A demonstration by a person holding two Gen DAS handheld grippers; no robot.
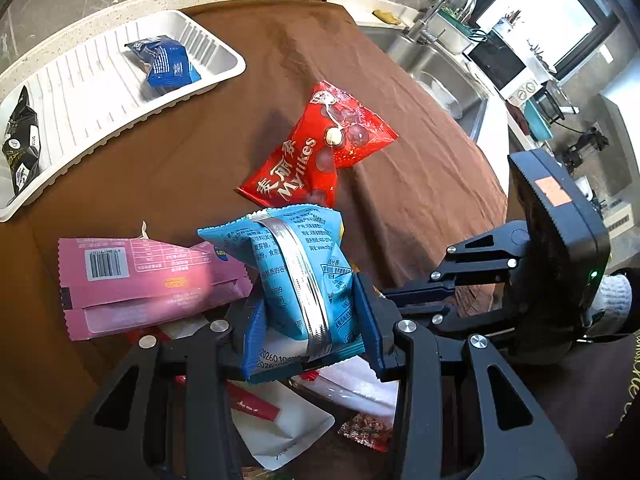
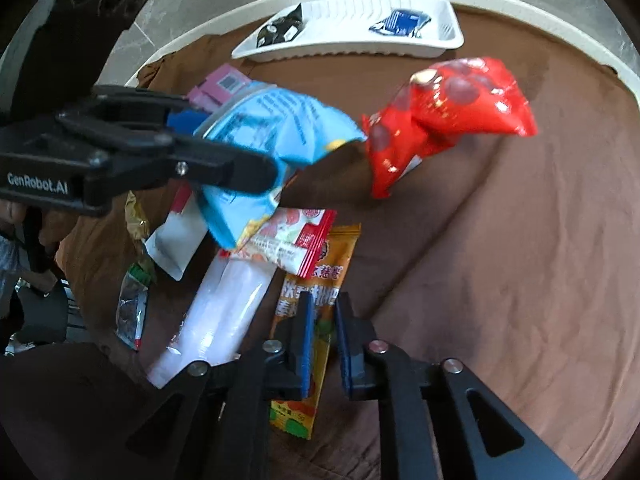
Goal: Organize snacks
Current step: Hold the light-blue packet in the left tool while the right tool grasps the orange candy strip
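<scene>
My left gripper [image 1: 306, 320] is shut on a light blue snack bag [image 1: 296, 276] and holds it above the pile; the bag also shows in the right wrist view [image 2: 264, 140]. My right gripper [image 2: 322, 340] hangs nearly shut, with a narrow gap, over an orange packet [image 2: 320, 292], and grips nothing. A red Mylikes bag [image 1: 320, 148] lies on the brown cloth [image 1: 200, 152]. A white tray [image 1: 100, 92] at the back holds a dark blue packet [image 1: 166, 62] and a black packet [image 1: 20, 140].
A pink packet [image 1: 148, 276], a white pouch [image 2: 224, 312], a red-and-white packet [image 2: 292, 240] and other small wrappers lie in the pile. A sink [image 1: 440, 76] and faucet sit beyond the cloth's far right edge. The right gripper's body [image 1: 560, 248] stands close to the right.
</scene>
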